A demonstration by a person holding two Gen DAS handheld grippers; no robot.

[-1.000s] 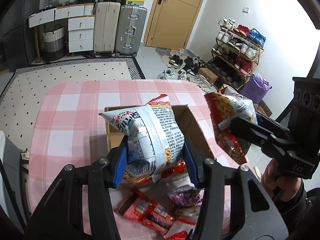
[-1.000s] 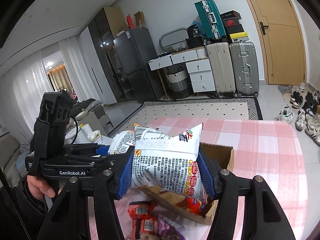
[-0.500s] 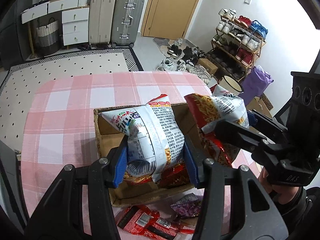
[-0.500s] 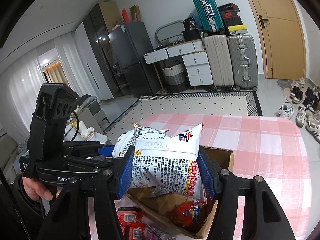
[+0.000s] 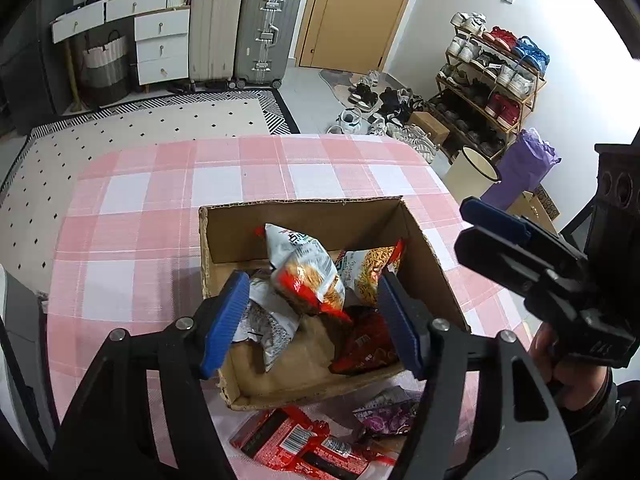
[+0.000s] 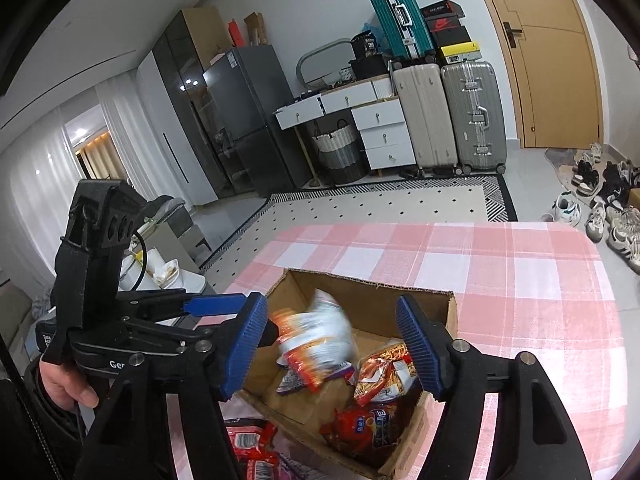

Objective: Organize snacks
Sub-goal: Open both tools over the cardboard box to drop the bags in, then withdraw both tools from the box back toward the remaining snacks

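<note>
An open cardboard box (image 5: 300,205) (image 6: 362,280) stands on the pink checked table (image 5: 160,200). My left gripper (image 5: 316,320) hangs over it, its jaws opening, with nothing pressed between the blue pads. A white and red snack bag (image 5: 304,272) lies loose in the box below them. Beside it are a noodle-print bag (image 5: 370,276), a red bag (image 5: 366,348) and a grey-white bag (image 5: 266,322). My right gripper (image 6: 332,340) is over the box too, jaws opening. A blurred white and red bag (image 6: 316,336) drops free between its pads.
Loose red packets (image 5: 296,444) (image 6: 252,448) and a purple packet (image 5: 388,412) lie on the cloth in front of the box. The right gripper (image 5: 480,232) and the hand holding it sit just right of the box. Beyond the table are a rug, suitcases and a shoe rack.
Both grippers came down over the box and their jaws spread. Each let go of its snack bag, and the bags fell into the box.
</note>
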